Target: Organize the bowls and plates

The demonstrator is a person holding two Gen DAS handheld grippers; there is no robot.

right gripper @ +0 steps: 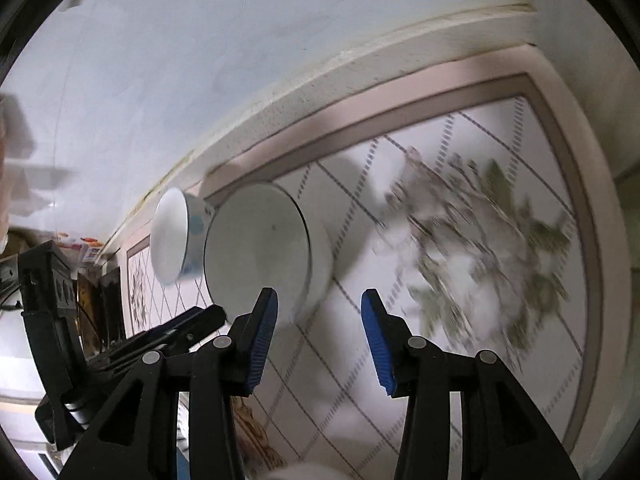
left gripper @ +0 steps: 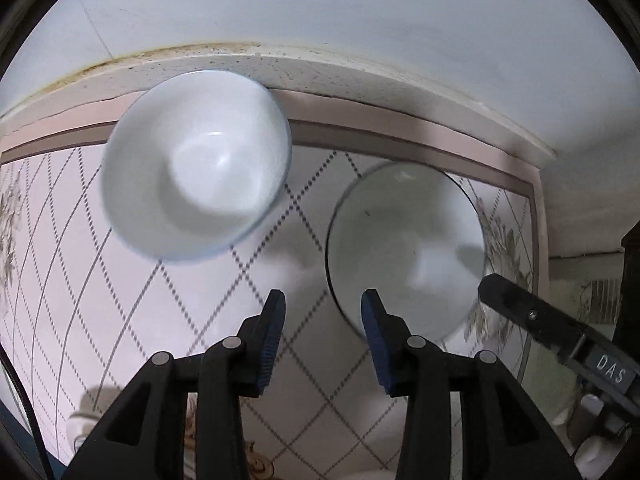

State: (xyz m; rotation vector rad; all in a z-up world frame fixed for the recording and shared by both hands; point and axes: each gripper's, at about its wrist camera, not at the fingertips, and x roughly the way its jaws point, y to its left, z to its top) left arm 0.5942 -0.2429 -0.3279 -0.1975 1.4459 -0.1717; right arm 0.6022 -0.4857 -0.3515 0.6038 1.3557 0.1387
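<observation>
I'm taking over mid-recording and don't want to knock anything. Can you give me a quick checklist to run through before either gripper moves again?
1. Left gripper empty: ok, jaws apart, nothing between the blue pads.
2. Right gripper empty: ok, jaws apart, only the tablecloth shows in the gap.
3. Two bowls upright on the table: ok, the blue-rimmed bowl near the wall ledge, the plain white bowl beside it.
4. Bowls stacked together: not ok, they sit side by side.
5. Bowls touching each other: cannot tell; the left view shows a gap, the right view overlaps them.
6. Bowls empty: ok, as far as the blur allows.
</observation>
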